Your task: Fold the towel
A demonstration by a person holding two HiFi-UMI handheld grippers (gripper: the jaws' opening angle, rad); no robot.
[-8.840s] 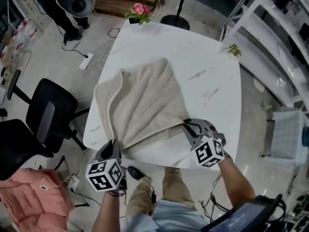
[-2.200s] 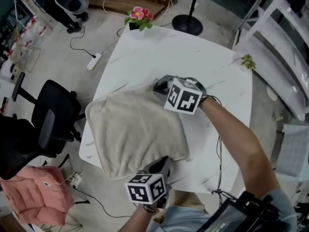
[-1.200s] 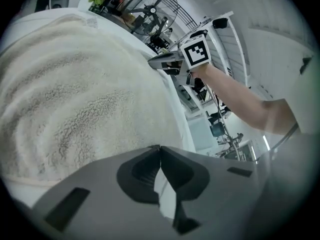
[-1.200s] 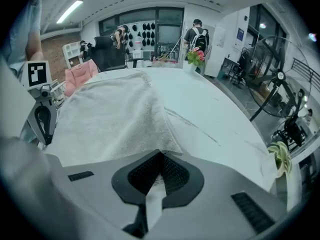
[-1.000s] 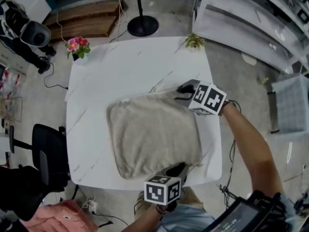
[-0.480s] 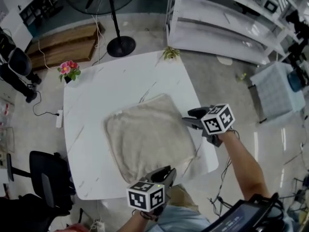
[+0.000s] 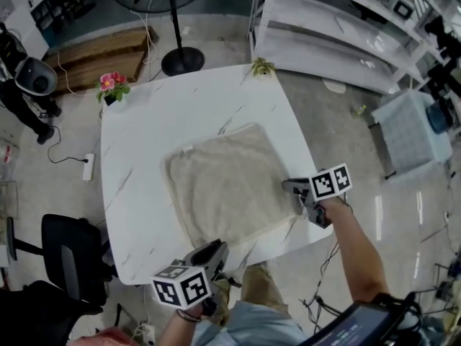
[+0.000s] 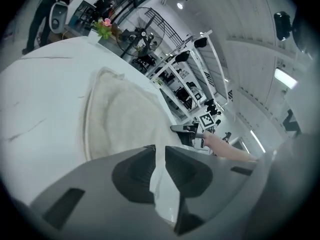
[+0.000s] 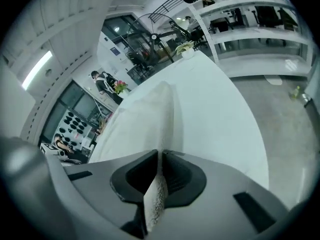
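Note:
A beige towel (image 7: 227, 182), folded to a rough square, lies flat on the white marble table (image 7: 144, 143). My right gripper (image 7: 294, 191) is at the towel's right edge near the front corner. In the right gripper view its jaws (image 9: 161, 154) have just been closing and now pinch a fold of the towel (image 9: 150, 119). My left gripper (image 7: 215, 249) hovers at the table's front edge, just short of the towel's near side. Its jaws (image 8: 159, 148) have just been closing a little; they stand slightly apart, with only bare table showing between them. The towel (image 8: 120, 114) lies ahead of them.
A pink flower pot (image 7: 112, 86) stands at the table's far left corner and a small green plant (image 7: 259, 67) at the far right one. A fan stand (image 7: 180, 61), white shelving (image 7: 338, 20), a black office chair (image 7: 65, 258) and a power strip (image 7: 88, 168) surround the table.
My right gripper has rolled, slid toward me along the towel's right edge and taken hold of it. My left gripper has drifted left along the table's front edge.

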